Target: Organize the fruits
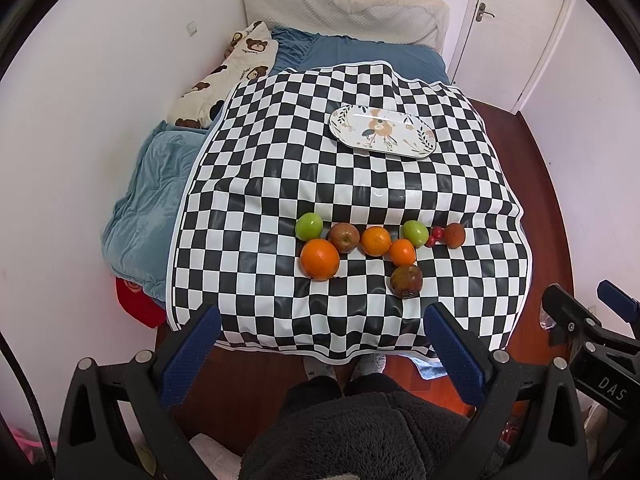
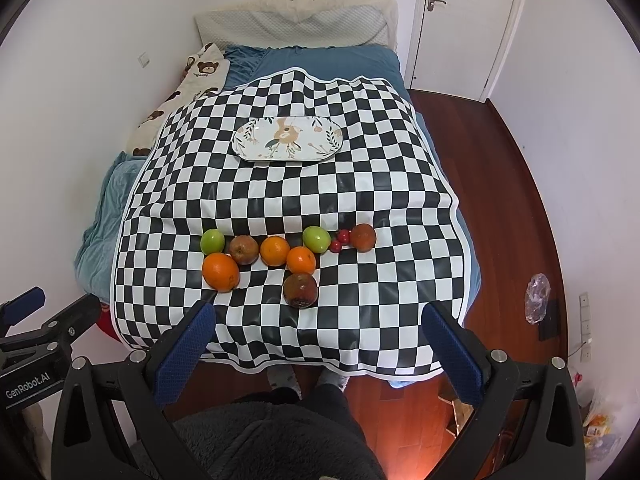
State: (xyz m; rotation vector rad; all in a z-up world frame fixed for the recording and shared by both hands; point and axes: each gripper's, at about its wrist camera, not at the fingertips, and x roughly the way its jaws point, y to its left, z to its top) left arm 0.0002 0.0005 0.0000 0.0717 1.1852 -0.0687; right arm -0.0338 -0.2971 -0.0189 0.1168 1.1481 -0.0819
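Fruits sit in a loose row on the near half of the checkered cloth (image 1: 360, 168), which drapes over the blue bed (image 1: 372, 54), the biggest thing I see. Far along the cloth, toward the pillow end, lies the oval floral plate (image 1: 382, 130), bare, well apart from the fruit.

Now the tools: I have my left gripper (image 1: 322, 354) hanging off the near edge of the cloth, fingers spread wide, nothing between them. My right gripper (image 2: 316, 350) is the same, blue pads wide apart and holding nothing, just right of the other.

On to the fruit. The large orange (image 1: 320, 260) sits at the left, touching the green apple (image 1: 309, 226) just beyond it. Rightward I see a reddish apple (image 1: 344, 237), a second orange (image 1: 376, 241), a smaller orange (image 1: 402, 252), a second green apple (image 1: 416, 233), and a dark red fruit (image 1: 455, 235) at the right end. Nearest me, a dark mottled fruit (image 1: 406, 281) sits alone. Smallest: two tiny red berries (image 1: 435, 236), between green apple and dark red fruit.
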